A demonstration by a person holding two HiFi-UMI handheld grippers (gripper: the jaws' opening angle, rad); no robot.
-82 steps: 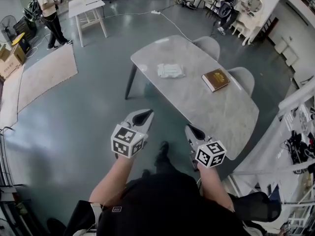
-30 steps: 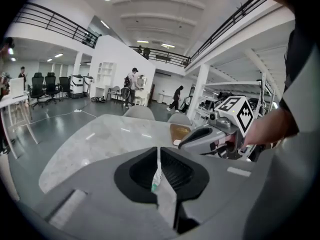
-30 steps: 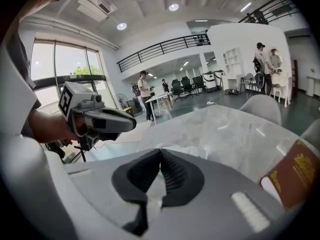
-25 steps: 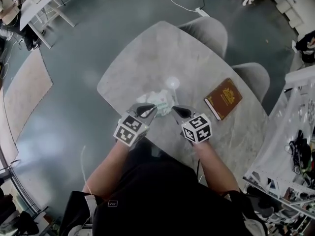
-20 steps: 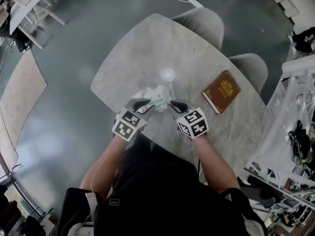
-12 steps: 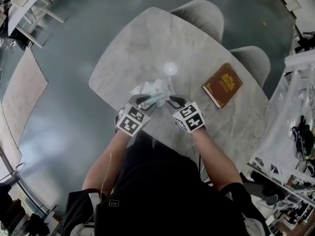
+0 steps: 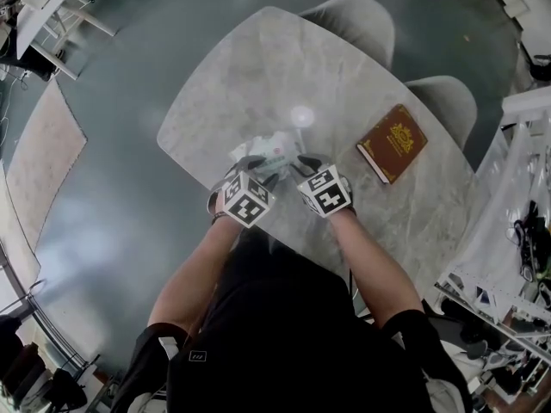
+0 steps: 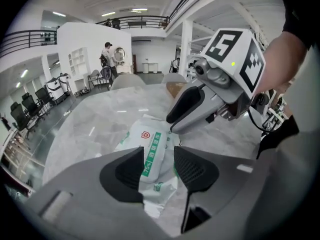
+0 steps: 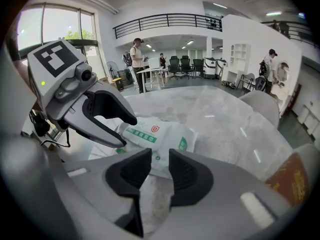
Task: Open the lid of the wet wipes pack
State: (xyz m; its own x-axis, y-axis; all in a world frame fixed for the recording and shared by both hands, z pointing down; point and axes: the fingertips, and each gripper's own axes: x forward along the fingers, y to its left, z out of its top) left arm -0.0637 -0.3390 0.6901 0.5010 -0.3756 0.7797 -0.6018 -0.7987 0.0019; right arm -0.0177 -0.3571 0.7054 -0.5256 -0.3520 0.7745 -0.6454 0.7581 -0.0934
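Note:
A white wet wipes pack [image 7: 270,151] with a green label lies flat on the grey marble table [image 7: 258,67], near its front edge. Both grippers hang just above the pack's near end, pointing steeply down. My left gripper [image 7: 252,163] is over the pack's left part, my right gripper [image 7: 304,163] over its right part. The jaws of both have just been opening, and nothing is pressed between the pads. In the left gripper view the pack [image 8: 150,146] shows through the left gripper [image 8: 159,168]. In the right gripper view the pack [image 9: 162,134] lies beyond the right gripper [image 9: 160,171].
A brown book [image 7: 392,142] lies on the table to the right. Two grey chairs [image 7: 357,20] [image 7: 448,101] stand at the far side. Metal shelving [image 7: 516,256] is at the right. People stand far off in the hall [image 9: 136,59].
Both grippers have come down and closer together over the pack. Their jaws, shut a second ago, now stand apart.

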